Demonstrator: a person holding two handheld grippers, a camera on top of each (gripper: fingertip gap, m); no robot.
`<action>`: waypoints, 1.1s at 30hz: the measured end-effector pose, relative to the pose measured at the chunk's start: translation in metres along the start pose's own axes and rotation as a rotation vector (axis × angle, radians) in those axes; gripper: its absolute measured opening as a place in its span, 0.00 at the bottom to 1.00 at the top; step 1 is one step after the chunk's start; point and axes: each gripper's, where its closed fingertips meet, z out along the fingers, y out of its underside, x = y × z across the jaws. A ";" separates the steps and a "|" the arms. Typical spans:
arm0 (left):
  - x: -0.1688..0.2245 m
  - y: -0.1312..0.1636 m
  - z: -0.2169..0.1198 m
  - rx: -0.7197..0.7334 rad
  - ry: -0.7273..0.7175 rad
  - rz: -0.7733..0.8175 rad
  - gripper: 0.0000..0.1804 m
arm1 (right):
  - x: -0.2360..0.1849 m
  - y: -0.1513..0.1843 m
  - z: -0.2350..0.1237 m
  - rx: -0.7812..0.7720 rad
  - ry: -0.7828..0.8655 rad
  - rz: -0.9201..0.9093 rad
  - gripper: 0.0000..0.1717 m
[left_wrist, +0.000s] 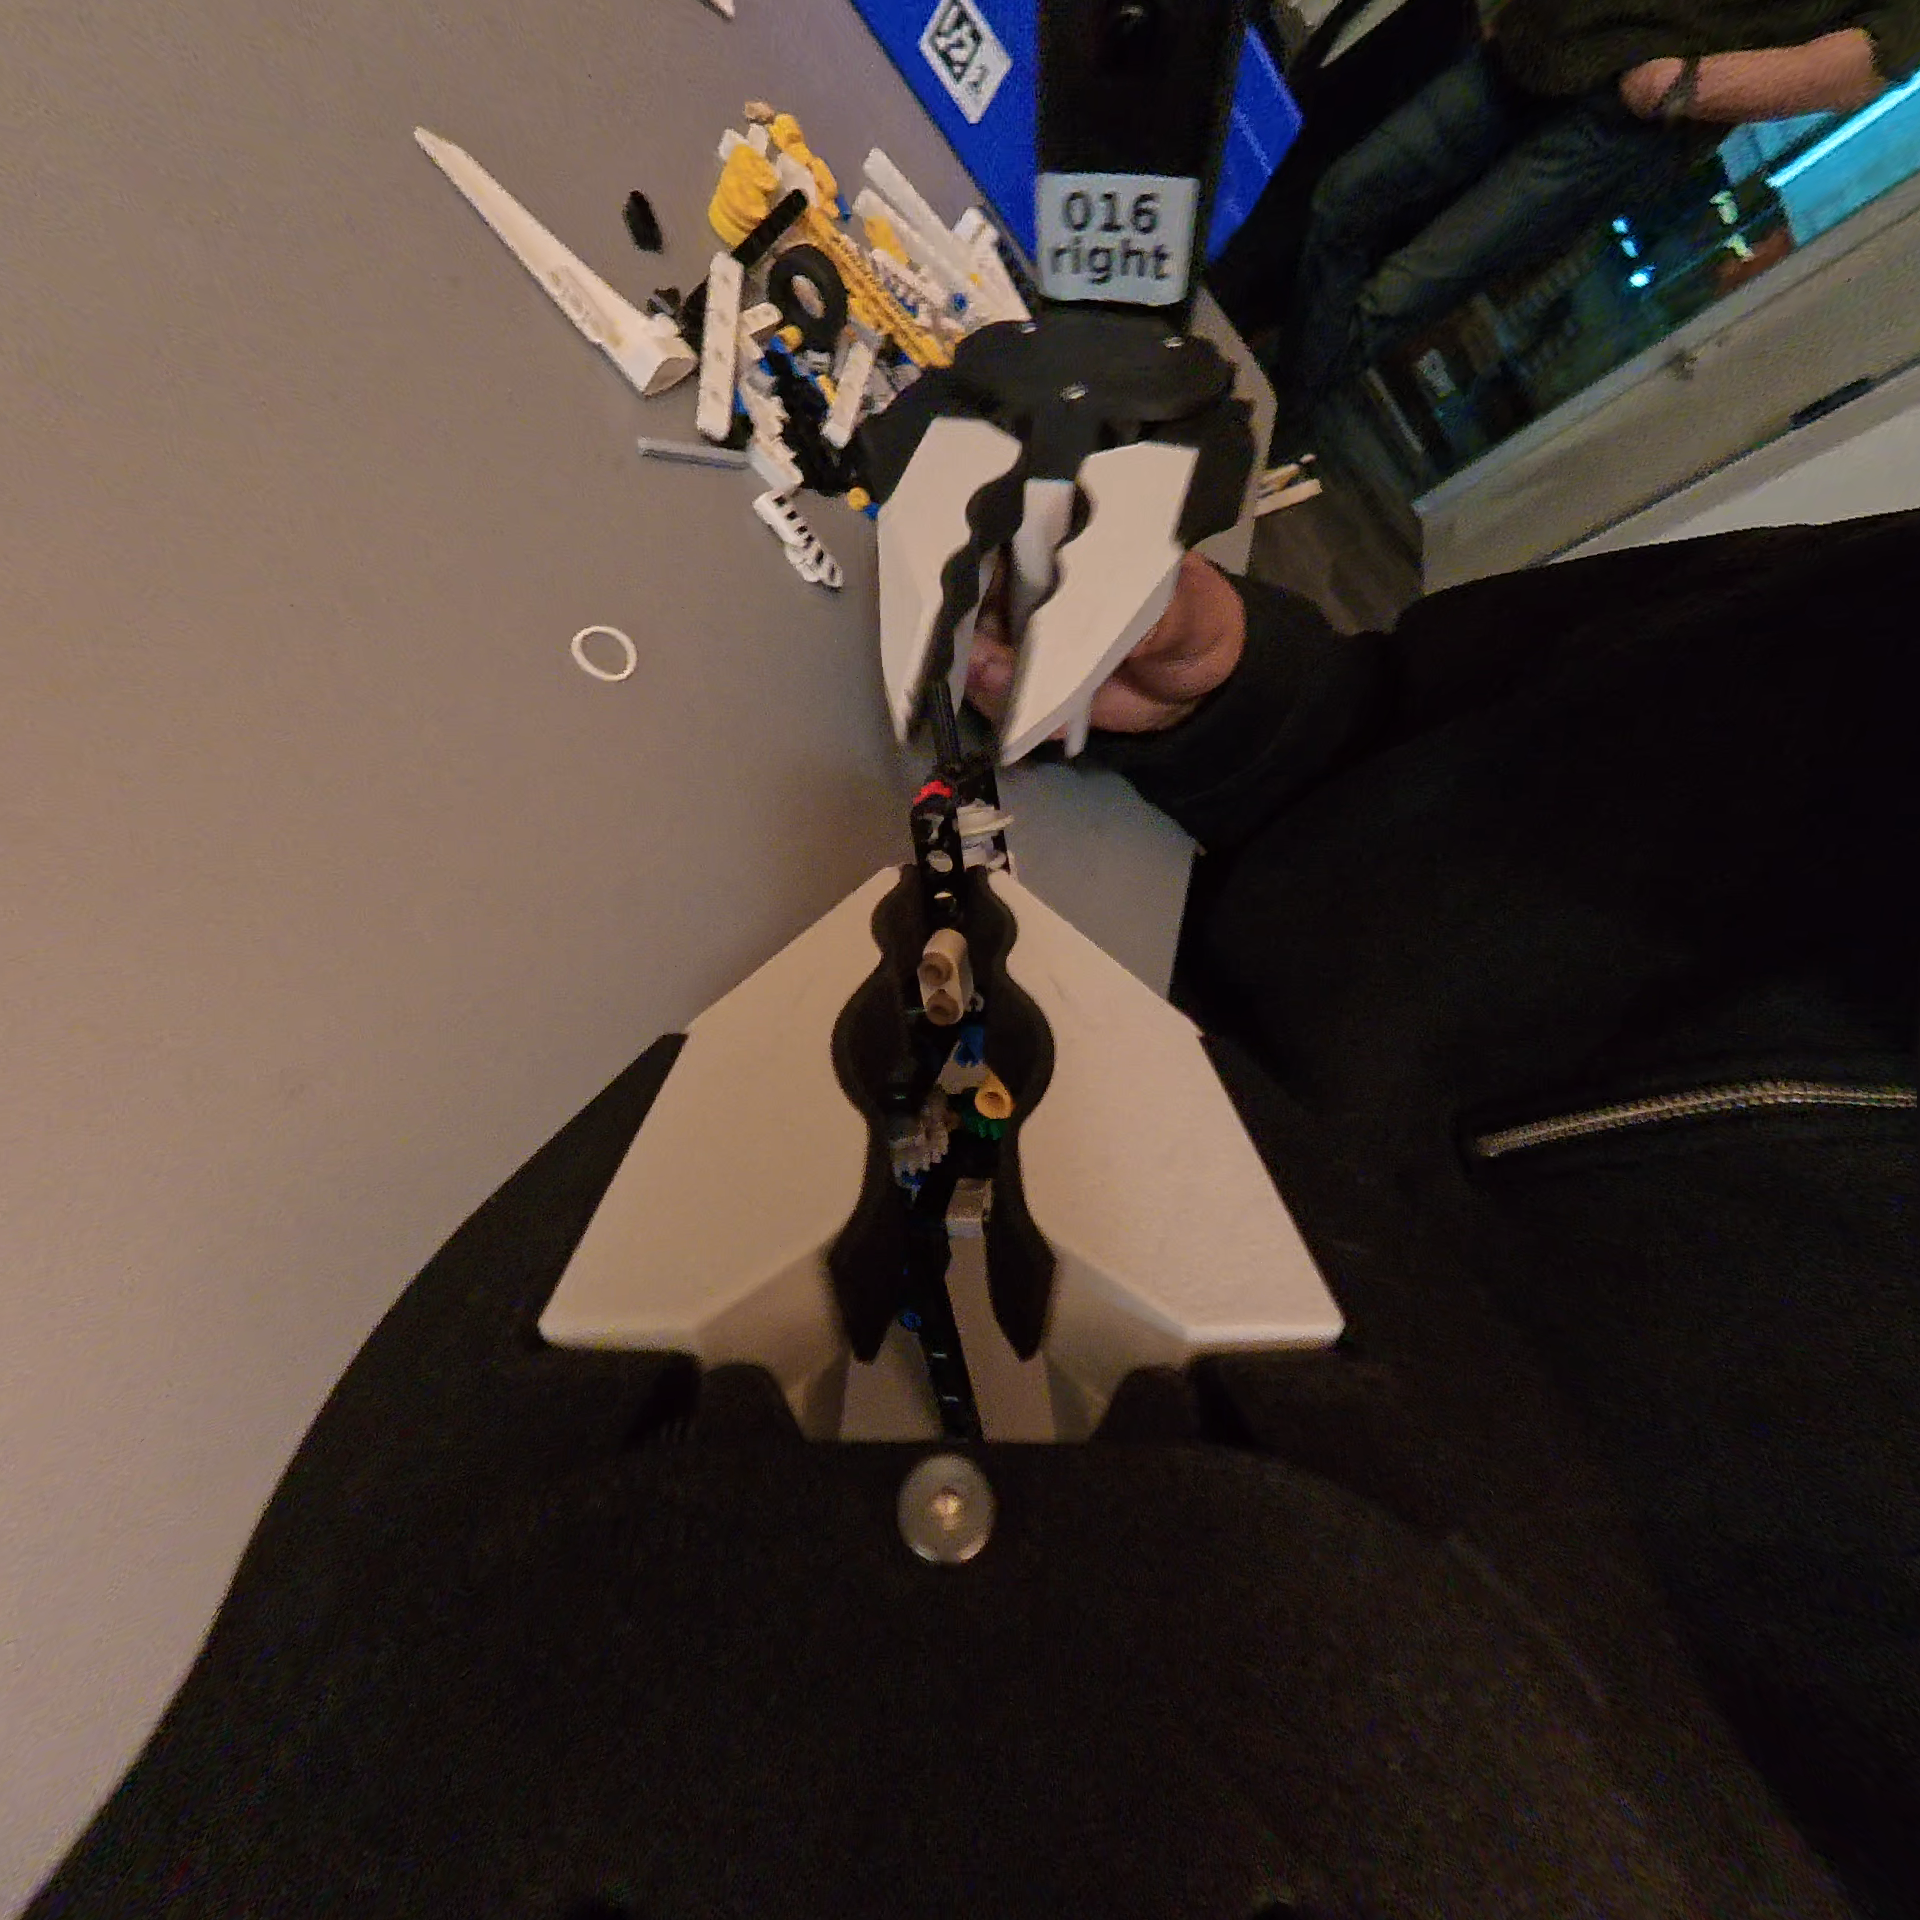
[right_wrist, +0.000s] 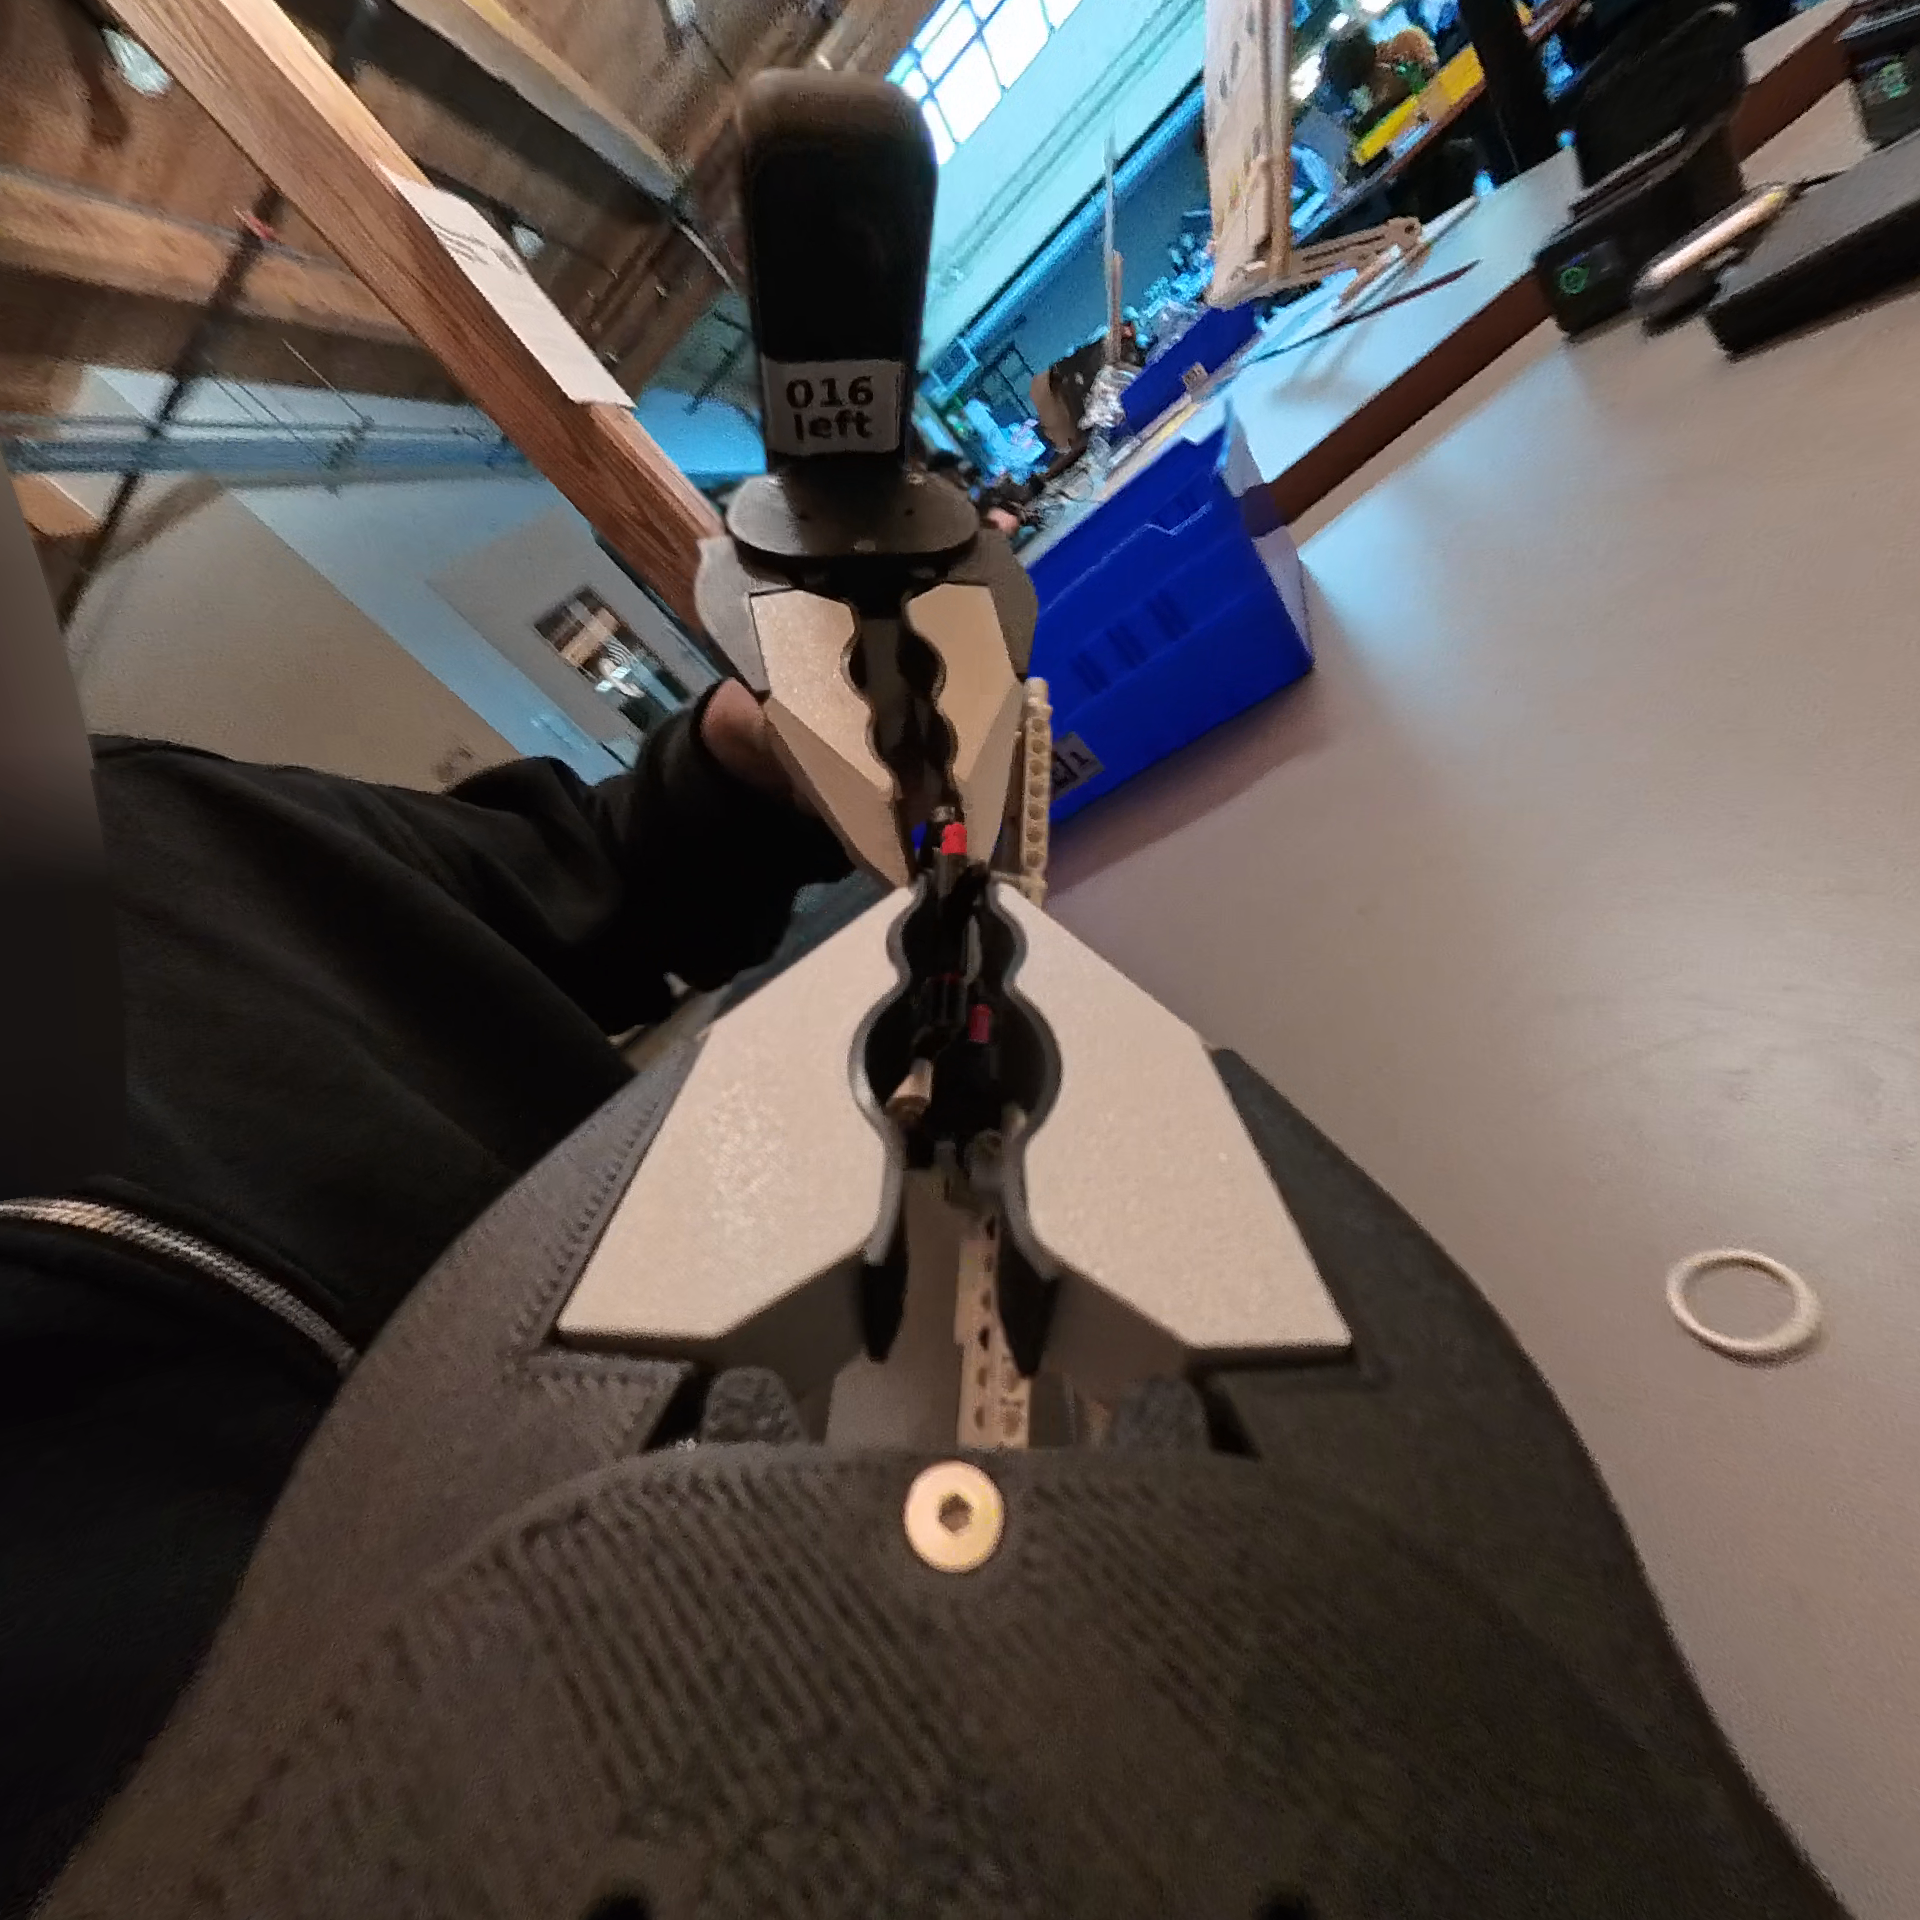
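brick assembly (left_wrist: 940, 904) between two facing grippers; parts pile (left_wrist: 821, 301) and ring (left_wrist: 604, 654) on table (left_wrist: 260, 727) beyond

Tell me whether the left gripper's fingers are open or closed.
Closed. The left gripper has its fingers clamped on a black building-brick assembly, which juts out past the fingertips toward the right gripper.

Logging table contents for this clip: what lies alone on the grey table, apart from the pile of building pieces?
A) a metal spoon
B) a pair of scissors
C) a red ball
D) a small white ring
D: a small white ring lies by itself on the grey table, clear of the pile of building pieces; the right wrist view shows it too.
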 end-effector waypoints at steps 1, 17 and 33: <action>-0.004 0.001 -0.002 0.011 -0.018 -0.004 0.04 | 0.003 -0.001 -0.004 0.010 0.026 -0.010 0.07; 0.003 -0.004 -0.005 0.103 -0.012 -0.023 0.03 | -0.009 0.020 0.002 -0.020 -0.048 0.115 0.03; 0.001 0.001 -0.001 0.134 0.084 -0.100 0.04 | -0.005 0.026 0.001 -0.038 -0.029 0.120 0.04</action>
